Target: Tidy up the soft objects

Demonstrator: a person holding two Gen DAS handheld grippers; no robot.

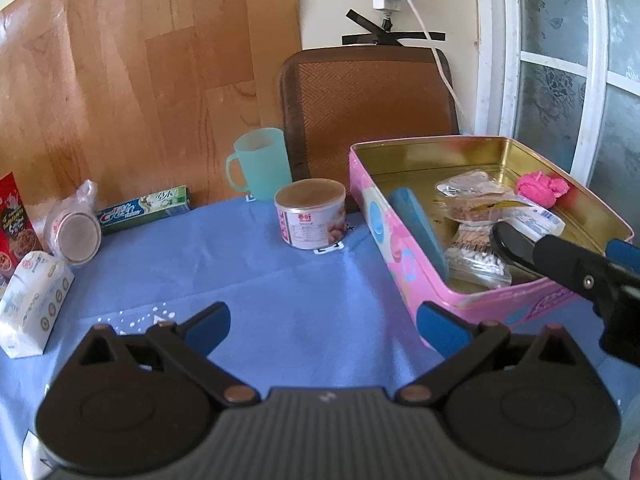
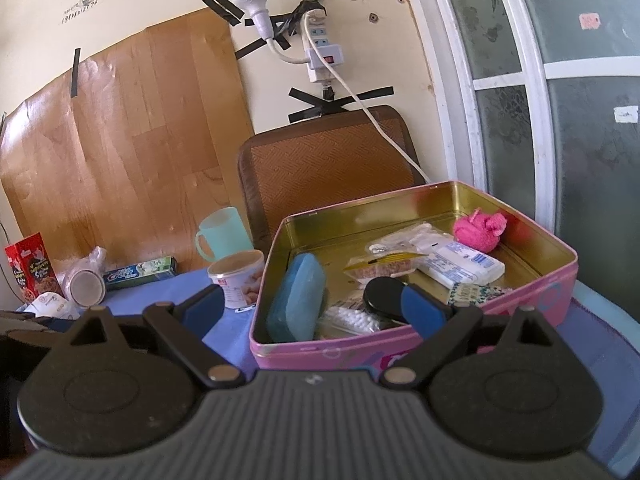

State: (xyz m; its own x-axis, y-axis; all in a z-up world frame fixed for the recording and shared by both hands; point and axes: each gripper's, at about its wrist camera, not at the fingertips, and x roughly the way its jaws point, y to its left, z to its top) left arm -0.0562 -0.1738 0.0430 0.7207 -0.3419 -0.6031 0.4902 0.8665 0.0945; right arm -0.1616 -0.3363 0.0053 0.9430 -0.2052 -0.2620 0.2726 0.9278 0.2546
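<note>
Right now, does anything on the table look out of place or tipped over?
Yes. The wrapped can at the left lies on its side, its round end facing the camera, while the other can stands upright. The sponge in the tin leans on its edge against the wall.

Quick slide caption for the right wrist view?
Open right gripper poised at the near rim of the pink tin, which holds a blue sponge and pink cloth ball.
</note>
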